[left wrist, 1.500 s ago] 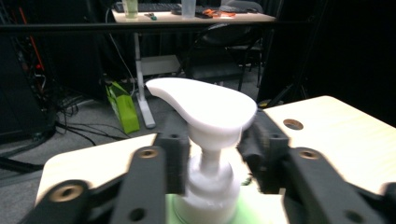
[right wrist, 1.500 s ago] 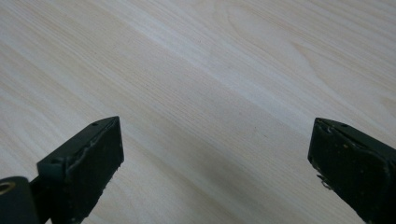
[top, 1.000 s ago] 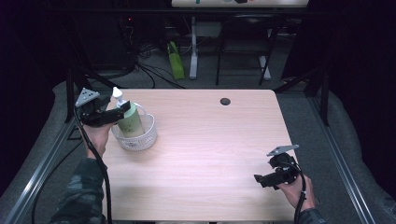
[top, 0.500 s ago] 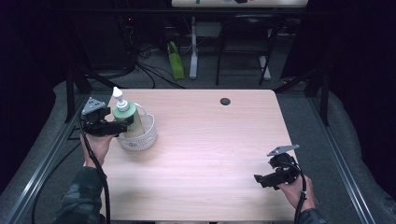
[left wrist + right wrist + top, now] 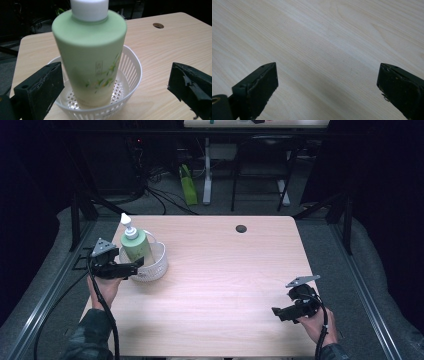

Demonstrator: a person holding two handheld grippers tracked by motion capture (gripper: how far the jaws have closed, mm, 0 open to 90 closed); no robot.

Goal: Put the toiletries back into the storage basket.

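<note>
A pale green plastic bottle [image 5: 91, 57], round-shouldered with a smooth matte skin, a faint leaf print and a white cap, stands upright at the centre of the left gripper view inside a white plastic basket [image 5: 130, 65] whose wall is slotted and whose floor is pierced with small holes. In the high view the basket sits at the left of the light wood-grain counter [image 5: 235, 270], with a small dark round hole [image 5: 241, 228] near the counter's far edge. The left gripper [image 5: 134, 266] lies just beside the basket, its blocky black fingers [image 5: 42, 90] having just been opening; they stand wide apart, clear of the bottle. At lower right the right gripper [image 5: 276, 313] rests with its fingers [image 5: 258, 87] spread wide over bare wood.
</note>
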